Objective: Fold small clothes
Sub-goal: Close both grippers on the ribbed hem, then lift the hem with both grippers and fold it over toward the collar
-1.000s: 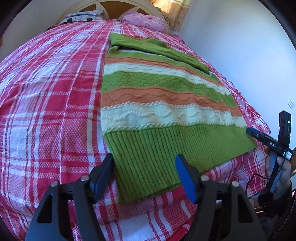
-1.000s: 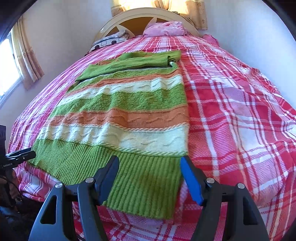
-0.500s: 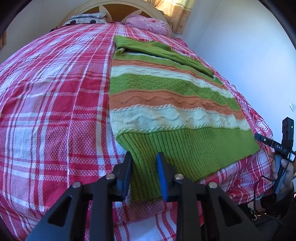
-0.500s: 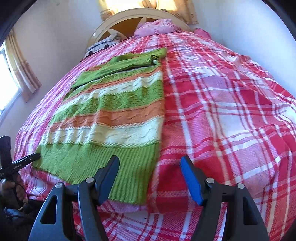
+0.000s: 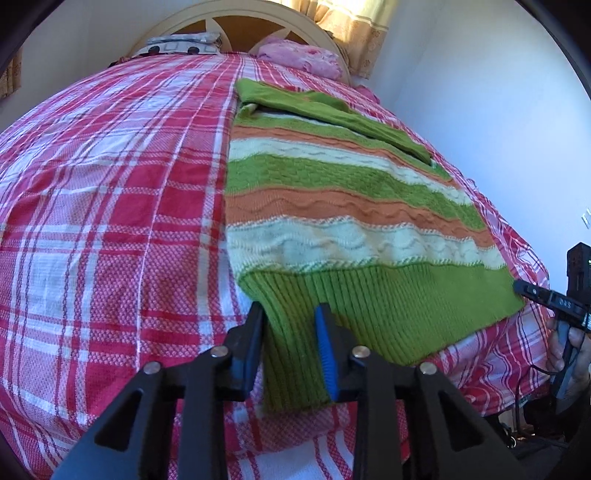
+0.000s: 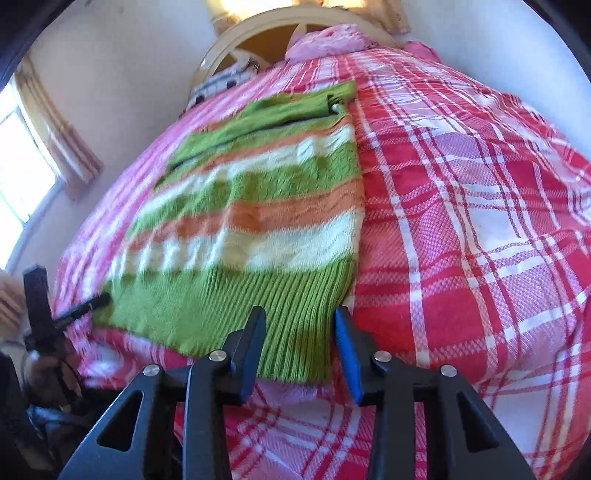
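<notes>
A knitted sweater (image 5: 332,206) with green, orange and cream stripes lies flat on the bed, sleeves folded across its top; it also shows in the right wrist view (image 6: 258,221). My left gripper (image 5: 290,325) is shut on the sweater's green ribbed hem at its left corner, and the hem is pulled up into a ridge between the fingers. My right gripper (image 6: 300,325) straddles the hem's right corner with its fingers partly closed; a gap shows at the blue finger (image 6: 347,350). The right gripper also shows at the left view's right edge (image 5: 554,299).
The bed has a red and white plaid cover (image 5: 110,206), also seen in the right wrist view (image 6: 461,221). A pink pillow (image 5: 299,55) and a patterned pillow (image 5: 181,38) lie by the headboard (image 6: 266,33). A wall runs along the right (image 5: 498,92). A window (image 6: 18,173) is at left.
My left gripper closed on the hem's left corner and lifted it a little. My right gripper moved onto the hem's right corner and its fingers have narrowed around it.
</notes>
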Available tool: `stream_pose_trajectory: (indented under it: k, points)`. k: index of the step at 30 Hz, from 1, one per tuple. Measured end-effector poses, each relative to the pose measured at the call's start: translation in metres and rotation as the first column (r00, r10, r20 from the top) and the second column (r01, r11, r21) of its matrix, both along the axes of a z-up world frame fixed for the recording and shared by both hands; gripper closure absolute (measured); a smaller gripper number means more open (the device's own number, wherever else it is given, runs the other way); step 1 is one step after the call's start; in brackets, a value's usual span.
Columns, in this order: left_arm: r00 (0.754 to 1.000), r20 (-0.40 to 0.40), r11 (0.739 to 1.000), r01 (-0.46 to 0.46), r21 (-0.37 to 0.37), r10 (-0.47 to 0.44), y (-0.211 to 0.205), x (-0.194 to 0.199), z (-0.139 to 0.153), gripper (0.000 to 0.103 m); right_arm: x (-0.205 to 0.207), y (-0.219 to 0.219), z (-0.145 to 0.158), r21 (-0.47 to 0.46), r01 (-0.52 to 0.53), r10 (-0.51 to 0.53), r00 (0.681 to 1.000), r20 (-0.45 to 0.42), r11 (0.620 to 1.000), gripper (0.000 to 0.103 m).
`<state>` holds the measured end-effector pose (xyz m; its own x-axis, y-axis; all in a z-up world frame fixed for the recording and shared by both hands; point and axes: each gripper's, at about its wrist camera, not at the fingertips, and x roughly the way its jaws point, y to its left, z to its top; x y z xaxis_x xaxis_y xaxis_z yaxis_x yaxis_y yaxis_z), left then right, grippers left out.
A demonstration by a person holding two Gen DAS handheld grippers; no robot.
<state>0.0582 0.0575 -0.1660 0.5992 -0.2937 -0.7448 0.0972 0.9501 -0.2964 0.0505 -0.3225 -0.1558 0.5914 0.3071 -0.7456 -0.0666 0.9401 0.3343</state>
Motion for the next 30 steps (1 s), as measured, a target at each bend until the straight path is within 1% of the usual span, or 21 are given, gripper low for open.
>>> stream_pose_trajectory:
  k: [1,2,3,4,5,6,8,9,12,15,19,22,26,30]
  points:
    - [1.000,-0.001,1.000,0.002,0.003,-0.002,-0.001,0.001,-0.001,0.069,0.000,0.000,-0.001,0.005,0.006,-0.006,1.000,0.010,1.000,0.064]
    - [1.000,0.002,1.000,0.003,-0.003,-0.003,0.000,0.001,-0.002,0.069,0.000,0.002,-0.001,-0.010,-0.001,0.001,1.000,0.017,1.000,0.064]
    - [1.000,0.008,1.000,0.005,-0.016,-0.005,0.001,0.001,-0.002,0.069,-0.001,0.006,0.000,-0.036,-0.012,0.013,1.000,0.024,0.999,0.064]
    - [1.000,0.009,0.999,0.013,-0.031,-0.013,0.002,0.001,-0.002,0.070,-0.001,0.009,0.000,-0.042,-0.026,0.027,0.999,0.024,0.999,0.065]
    - [1.000,0.007,0.999,0.025,-0.043,-0.025,0.004,0.001,-0.002,0.082,-0.002,0.011,0.001,-0.025,-0.049,0.050,0.999,0.022,0.998,0.078]
    - [0.999,-0.003,0.997,0.045,-0.070,-0.045,0.005,0.002,-0.002,0.093,-0.002,0.011,0.002,-0.001,-0.066,0.066,0.998,0.021,0.998,0.094]
    - [0.999,-0.004,0.993,0.049,-0.111,-0.049,0.011,0.001,0.001,0.094,-0.005,0.009,0.007,0.036,-0.077,0.076,0.996,0.047,0.996,0.095]
    - [0.999,0.003,0.991,0.053,-0.125,-0.053,0.012,0.000,0.003,0.094,-0.007,0.006,0.011,0.064,-0.079,0.075,0.995,0.066,0.995,0.098]
    - [0.997,0.064,0.985,0.062,-0.160,-0.052,0.019,-0.003,0.020,0.094,-0.010,-0.006,0.021,0.144,-0.058,0.042,0.993,0.107,0.988,0.098]
    - [0.992,0.113,0.977,0.071,-0.201,-0.049,0.024,-0.006,0.035,0.094,-0.010,-0.014,0.022,0.198,-0.039,0.018,0.994,0.110,0.979,0.098]
    - [0.990,0.132,0.969,0.075,-0.236,-0.044,0.026,-0.005,0.042,0.094,-0.006,-0.015,0.021,0.230,-0.027,0.001,0.994,0.111,0.973,0.099]
    - [0.990,0.133,0.967,0.078,-0.243,-0.046,0.028,0.001,0.044,0.094,-0.002,-0.016,0.031,0.273,-0.033,-0.005,0.991,0.136,0.961,0.099]
    - [0.985,0.164,0.966,0.084,-0.244,-0.044,0.030,0.013,0.055,0.094,0.008,-0.016,0.049,0.258,-0.023,-0.023,0.984,0.175,0.966,0.099]
    - [0.981,0.188,0.965,0.092,-0.246,-0.046,0.032,0.027,0.062,0.094,0.023,-0.010,0.057,0.243,-0.023,-0.023,0.982,0.187,0.970,0.099]
